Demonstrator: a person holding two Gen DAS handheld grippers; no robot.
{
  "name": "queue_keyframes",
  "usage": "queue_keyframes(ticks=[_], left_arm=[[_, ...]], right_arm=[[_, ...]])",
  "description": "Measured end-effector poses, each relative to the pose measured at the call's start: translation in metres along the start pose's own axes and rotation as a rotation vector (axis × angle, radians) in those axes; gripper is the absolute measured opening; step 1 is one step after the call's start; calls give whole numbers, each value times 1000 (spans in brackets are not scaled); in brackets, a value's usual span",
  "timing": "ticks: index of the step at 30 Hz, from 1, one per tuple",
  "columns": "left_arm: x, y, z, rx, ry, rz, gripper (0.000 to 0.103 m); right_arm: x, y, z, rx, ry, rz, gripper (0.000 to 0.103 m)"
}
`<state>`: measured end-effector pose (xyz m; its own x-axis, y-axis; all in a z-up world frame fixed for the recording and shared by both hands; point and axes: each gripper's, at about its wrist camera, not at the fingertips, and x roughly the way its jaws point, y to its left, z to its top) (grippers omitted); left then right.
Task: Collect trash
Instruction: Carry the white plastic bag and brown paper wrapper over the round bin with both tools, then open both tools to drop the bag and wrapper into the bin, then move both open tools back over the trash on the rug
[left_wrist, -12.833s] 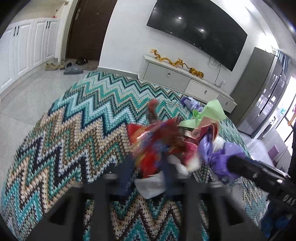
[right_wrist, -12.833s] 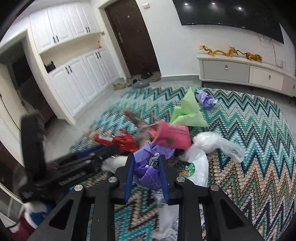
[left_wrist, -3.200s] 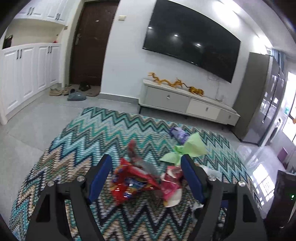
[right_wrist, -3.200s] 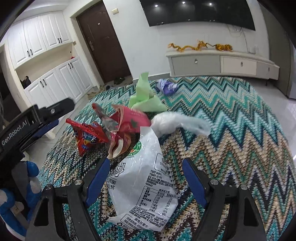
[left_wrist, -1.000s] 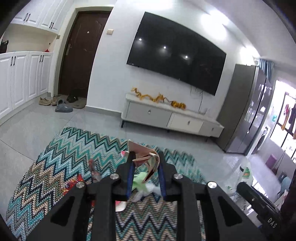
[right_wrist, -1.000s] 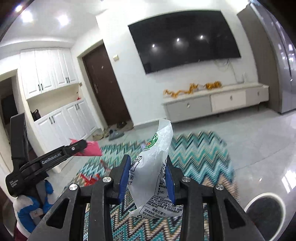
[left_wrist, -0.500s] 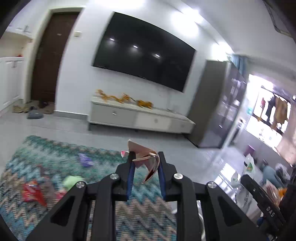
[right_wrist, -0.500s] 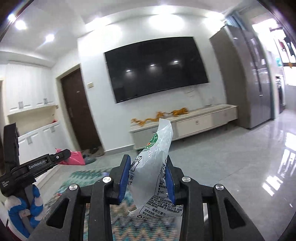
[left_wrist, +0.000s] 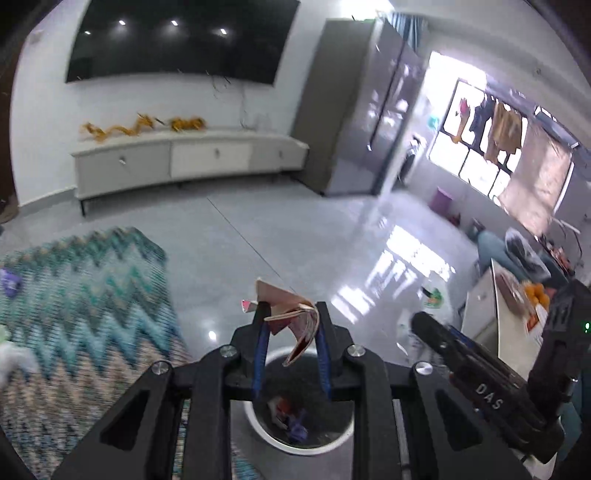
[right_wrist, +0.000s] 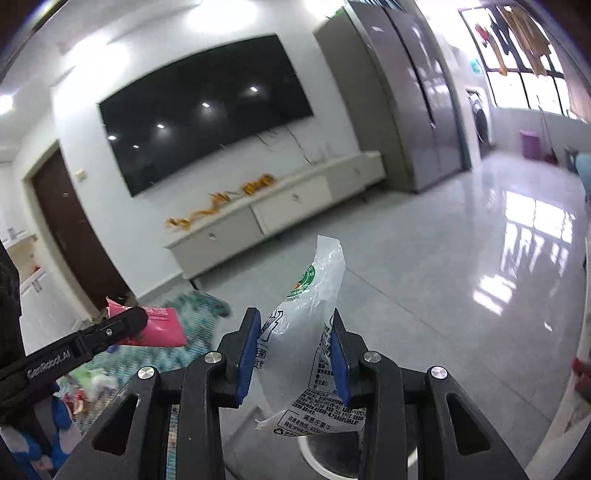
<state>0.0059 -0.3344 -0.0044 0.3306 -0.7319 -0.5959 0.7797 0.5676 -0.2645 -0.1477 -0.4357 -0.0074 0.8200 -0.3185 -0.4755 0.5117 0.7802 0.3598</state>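
Note:
My left gripper (left_wrist: 290, 318) is shut on a crumpled pink paper wrapper (left_wrist: 295, 317) and holds it directly above a white-rimmed round trash bin (left_wrist: 295, 441) with dark lining and some trash inside. My right gripper (right_wrist: 295, 328) is shut on a clear white printed plastic bag (right_wrist: 310, 339), held above the bin's rim (right_wrist: 314, 461) at the bottom of the right wrist view. The left gripper with the pink wrapper (right_wrist: 162, 326) also shows at the left in the right wrist view. The right gripper's body (left_wrist: 476, 376) shows at the right in the left wrist view.
A zigzag teal rug (left_wrist: 74, 295) lies left with leftover trash: a purple scrap (left_wrist: 9, 280) and green and white pieces (right_wrist: 92, 380). A TV cabinet (left_wrist: 177, 162) stands along the far wall, tall grey cabinets (left_wrist: 369, 110) to the right. Glossy tiled floor (left_wrist: 332, 240) surrounds the bin.
Both grippers have swung right, away from the rug, and tilted down over the trash bin, which now shows below them. Each still holds its piece of trash.

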Motion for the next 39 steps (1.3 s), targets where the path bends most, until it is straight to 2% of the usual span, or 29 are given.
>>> queue_keyframes(ticks=[4, 10, 18, 20, 22, 26, 33, 39], left_arm=[[37, -10, -9, 14, 71, -13, 22], [79, -5, -23, 1, 157, -17, 24], [113, -1, -34, -26, 220, -44, 25], [120, 0, -36, -41, 231, -54, 27], [126, 1, -37, -59, 246, -61, 32], [131, 4, -36, -76, 245, -64, 51], [122, 6, -37, -76, 240, -64, 51], [90, 12, -28, -59, 164, 14, 53]], right_arm=[[21, -19, -7, 29, 53, -21, 34], [51, -36, -19, 63, 121, -53, 36], [78, -63, -32, 131, 198, -96, 39], [83, -67, -35, 138, 214, -106, 40], [84, -71, -36, 142, 222, -129, 44], [84, -76, -34, 158, 221, -151, 50], [71, -77, -28, 174, 187, -172, 52], [53, -63, -15, 155, 127, -184, 52]])
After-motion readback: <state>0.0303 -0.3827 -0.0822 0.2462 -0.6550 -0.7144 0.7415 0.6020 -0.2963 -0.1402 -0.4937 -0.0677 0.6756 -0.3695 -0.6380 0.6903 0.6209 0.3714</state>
